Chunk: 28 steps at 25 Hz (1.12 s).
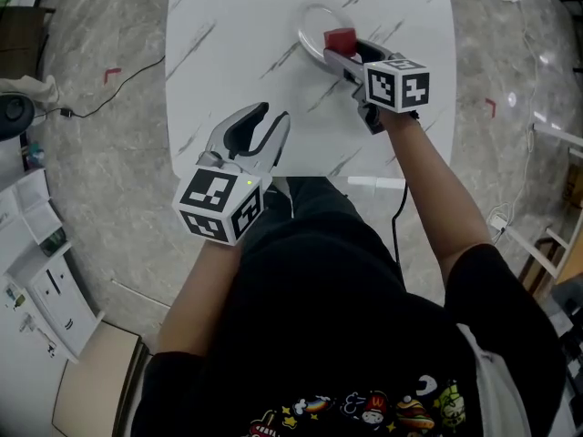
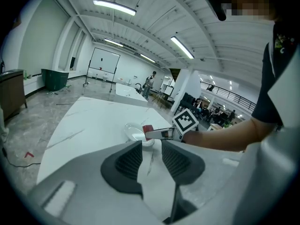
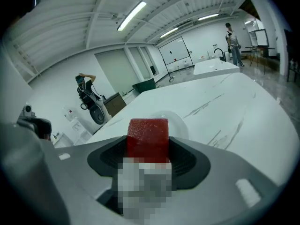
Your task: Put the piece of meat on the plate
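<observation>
Right gripper (image 1: 339, 51) clamped on piece of meat (image 3: 147, 138): red block pinched between both pads, sticking out past jaw tips. Meat over near side of plate (image 1: 306, 24); contact with plate surface hard to judge, probably just above it. Plate white, on far part of marble table (image 1: 228, 53). Left gripper (image 1: 262, 127) above near table edge, well apart from plate, pointed toward it. Its jaws stand apart, only bare tabletop seen through gap.
</observation>
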Each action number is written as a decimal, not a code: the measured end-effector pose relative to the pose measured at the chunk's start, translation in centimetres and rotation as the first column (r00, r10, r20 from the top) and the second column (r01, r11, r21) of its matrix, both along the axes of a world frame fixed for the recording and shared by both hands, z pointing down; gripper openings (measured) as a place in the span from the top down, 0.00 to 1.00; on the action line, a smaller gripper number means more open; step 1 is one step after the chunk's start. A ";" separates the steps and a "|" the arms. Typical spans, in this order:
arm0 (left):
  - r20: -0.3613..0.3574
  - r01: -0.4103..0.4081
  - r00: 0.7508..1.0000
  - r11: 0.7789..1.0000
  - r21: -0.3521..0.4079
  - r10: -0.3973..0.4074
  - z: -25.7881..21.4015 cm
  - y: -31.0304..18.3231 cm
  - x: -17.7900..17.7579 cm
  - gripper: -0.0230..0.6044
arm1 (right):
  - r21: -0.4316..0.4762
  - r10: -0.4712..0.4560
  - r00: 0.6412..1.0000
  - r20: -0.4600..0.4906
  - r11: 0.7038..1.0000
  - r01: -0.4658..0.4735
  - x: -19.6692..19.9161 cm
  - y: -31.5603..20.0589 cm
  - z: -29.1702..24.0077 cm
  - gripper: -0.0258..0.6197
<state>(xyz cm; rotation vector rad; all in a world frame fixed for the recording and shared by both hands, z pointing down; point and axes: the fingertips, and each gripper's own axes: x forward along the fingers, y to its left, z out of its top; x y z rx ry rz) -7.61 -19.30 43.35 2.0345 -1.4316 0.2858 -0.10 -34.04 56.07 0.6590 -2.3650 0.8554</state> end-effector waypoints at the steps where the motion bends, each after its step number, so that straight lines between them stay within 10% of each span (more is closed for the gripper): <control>1: -0.001 0.001 1.000 1.000 -0.003 -0.001 0.0 -0.1 0.0 0.57 | -0.003 -0.010 0.999 -0.032 1.000 0.010 -0.1 -0.4 0.5 0.50; 28: -0.009 0.026 1.000 0.998 -0.050 -0.026 0.6 -0.5 -1.6 0.57 | -0.005 -0.111 0.936 -0.334 0.993 0.117 -2.4 -3.0 3.9 0.49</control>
